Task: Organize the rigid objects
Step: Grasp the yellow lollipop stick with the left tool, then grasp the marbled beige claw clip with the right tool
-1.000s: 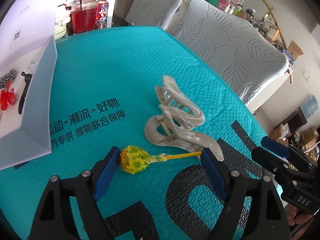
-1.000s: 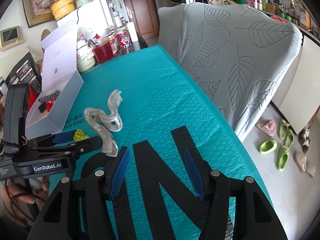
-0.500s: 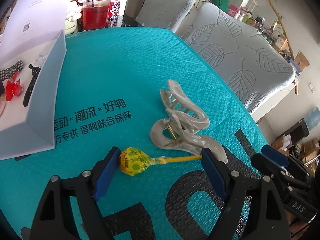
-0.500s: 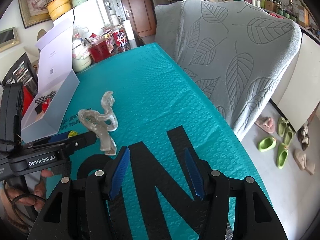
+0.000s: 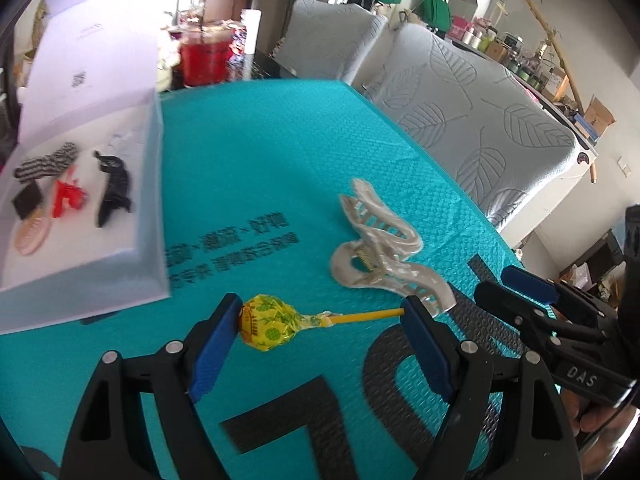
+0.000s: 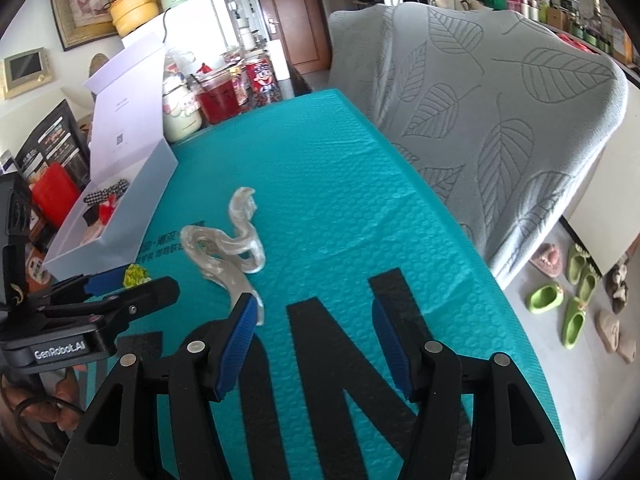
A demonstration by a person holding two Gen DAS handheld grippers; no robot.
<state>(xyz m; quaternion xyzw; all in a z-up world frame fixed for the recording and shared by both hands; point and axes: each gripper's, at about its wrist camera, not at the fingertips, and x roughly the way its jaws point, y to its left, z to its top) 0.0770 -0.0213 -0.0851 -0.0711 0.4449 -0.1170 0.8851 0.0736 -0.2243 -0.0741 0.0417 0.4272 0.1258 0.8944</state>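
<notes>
My left gripper (image 5: 320, 328) is shut on a yellow-wrapped lollipop (image 5: 272, 322), gripped end to end between its blue pads, lifted just above the teal mat. A translucent beige claw hair clip (image 5: 380, 244) lies on the mat just beyond it; it also shows in the right wrist view (image 6: 228, 248). My right gripper (image 6: 316, 328) is open and empty over the black lettering, with the clip's tail beside its left pad. The left gripper (image 6: 112, 288) with the lollipop (image 6: 134, 275) also shows in the right wrist view.
An open white box (image 5: 152, 216) at the left holds hair clips and small items; its lid stands up behind. Jars, a red drink and a can (image 6: 264, 80) stand at the table's far end. Leaf-patterned covered chairs (image 6: 500, 112) line the right edge.
The left gripper has lifted and turned left with the lollipop, bringing the white box's inside into view. The right gripper has barely moved. The hair clip stays put.
</notes>
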